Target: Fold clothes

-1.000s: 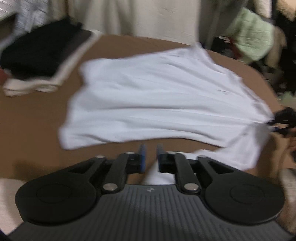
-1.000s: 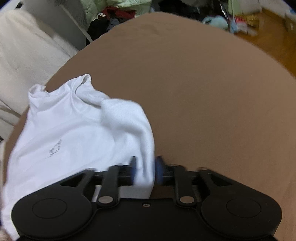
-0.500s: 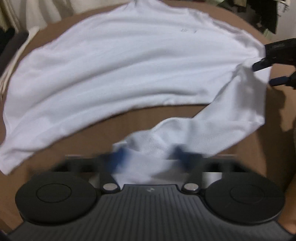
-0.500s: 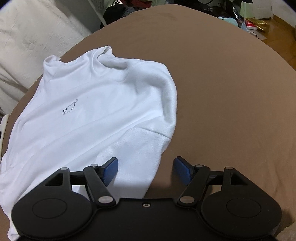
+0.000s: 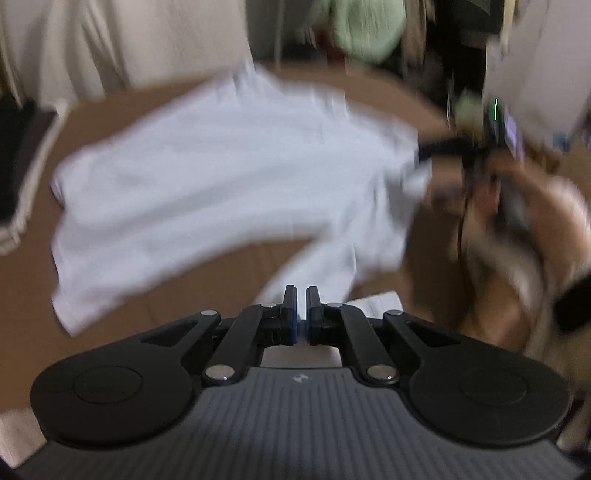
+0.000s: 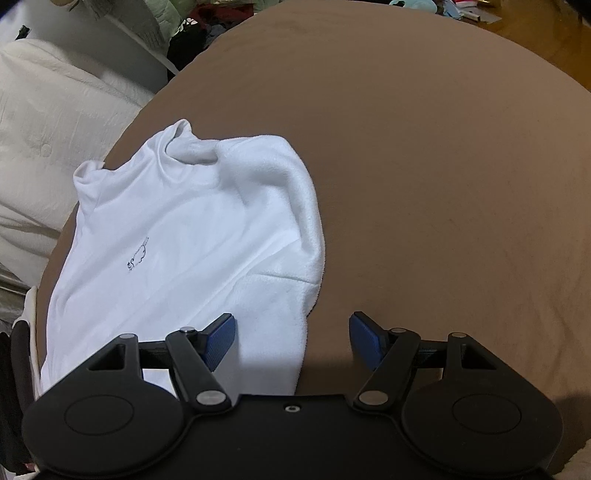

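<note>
A white long-sleeved shirt (image 5: pixel 221 177) lies spread on the brown cover (image 5: pixel 29 295), blurred in the left wrist view. One sleeve runs down to my left gripper (image 5: pixel 301 310), which is shut on the sleeve's end. In the right wrist view the shirt (image 6: pixel 177 240) shows a small dark chest mark and a folded-in shoulder. My right gripper (image 6: pixel 291 336) stands open just above the shirt's near edge, with cloth below its left finger and its pads clear of it. The left wrist view shows the right gripper (image 5: pixel 424 158) at the shirt's right shoulder, held by a person's hand (image 5: pixel 498 214).
A stack of dark and pale folded clothes (image 5: pixel 18 155) sits at the left edge of the cover. White bedding (image 6: pixel 44 129) lies beyond the shirt, with a clothes pile (image 6: pixel 192 22) behind. The brown cover (image 6: pixel 424 166) stretches wide to the right of the shirt.
My left gripper went open around the sleeve end, then shut on it and swung. My right gripper let go of the shirt, opened wide and drew back a little.
</note>
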The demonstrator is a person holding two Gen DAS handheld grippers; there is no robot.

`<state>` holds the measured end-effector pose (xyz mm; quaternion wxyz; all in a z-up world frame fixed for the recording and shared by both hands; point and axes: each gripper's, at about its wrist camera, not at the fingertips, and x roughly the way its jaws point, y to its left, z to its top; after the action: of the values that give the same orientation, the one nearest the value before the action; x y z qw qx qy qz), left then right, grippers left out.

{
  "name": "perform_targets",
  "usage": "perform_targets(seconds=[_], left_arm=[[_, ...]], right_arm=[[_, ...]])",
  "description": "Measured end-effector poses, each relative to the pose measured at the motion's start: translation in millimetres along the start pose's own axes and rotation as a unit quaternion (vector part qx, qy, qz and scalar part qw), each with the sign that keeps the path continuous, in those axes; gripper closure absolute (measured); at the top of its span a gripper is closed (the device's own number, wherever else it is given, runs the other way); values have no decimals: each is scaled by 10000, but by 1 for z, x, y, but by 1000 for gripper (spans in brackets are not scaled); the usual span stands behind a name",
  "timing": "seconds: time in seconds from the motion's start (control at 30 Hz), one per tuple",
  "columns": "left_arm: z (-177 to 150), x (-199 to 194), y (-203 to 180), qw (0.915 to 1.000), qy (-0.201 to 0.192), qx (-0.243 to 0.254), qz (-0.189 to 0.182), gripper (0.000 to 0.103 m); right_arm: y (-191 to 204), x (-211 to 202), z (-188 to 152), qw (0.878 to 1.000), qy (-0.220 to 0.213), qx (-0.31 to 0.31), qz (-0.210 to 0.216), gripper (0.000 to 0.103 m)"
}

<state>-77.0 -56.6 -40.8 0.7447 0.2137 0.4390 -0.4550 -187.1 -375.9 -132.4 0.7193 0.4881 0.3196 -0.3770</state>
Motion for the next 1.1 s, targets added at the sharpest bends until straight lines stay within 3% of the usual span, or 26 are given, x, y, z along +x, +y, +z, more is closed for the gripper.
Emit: perform_targets(seconds=[0.07,0.17,0.23,0.27,0.3,0.37,0.43,0.5,0.57,0.67,0.73,0.83,0.87,1.03,1.1], left_arm=[[-7,17,-9,9983,547,193,90,99],[-7,27,-10,9966,813,68,-108,98],[0,18,-6,9983,546,-58,-213,95],[5,12,-4,9991,328,-108,-246,87],[11,5,1,9995,107,-198,-229,70],[24,-9,14,9985,-324,-408,-163,54],[37,-18,27,9958,-670,-627,-21,54],[50,-14,44,9922,-808,-905,297,54],[62,-2,65,9875,-771,-1219,635,54],[73,24,93,9834,-423,-1405,1071,54],[79,39,109,9796,-202,-1427,1401,54],[80,49,131,9725,-8,-1444,1829,54],[79,50,141,9699,29,-1540,1886,53],[67,54,192,9540,181,-2110,2120,51],[60,56,206,9478,208,-2295,2205,47]], right_arm=[[4,-3,0,9998,-108,-104,-149,29],[20,-20,-4,9949,-582,-675,-463,29],[36,-34,-10,9879,-899,-1224,-329,29],[43,-39,-14,9846,-947,-1461,-137,29],[50,-42,-18,9813,-940,-1678,100,29],[62,-44,-27,9740,-712,-2025,721,29],[74,-38,-37,9645,-326,-2270,1307,29],[85,-25,-49,9566,128,-2448,1578,29],[94,-8,-62,9556,515,-2541,1400,29],[102,13,-86,9510,769,-2907,726,29],[107,18,-105,9396,828,-3306,305,27],[118,8,-131,9143,620,-4001,56,22],[122,4,-137,9092,562,-4123,112,22],[136,-16,-144,9004,200,-4161,1254,24],[141,-22,-144,8917,-49,-4210,1661,24]])
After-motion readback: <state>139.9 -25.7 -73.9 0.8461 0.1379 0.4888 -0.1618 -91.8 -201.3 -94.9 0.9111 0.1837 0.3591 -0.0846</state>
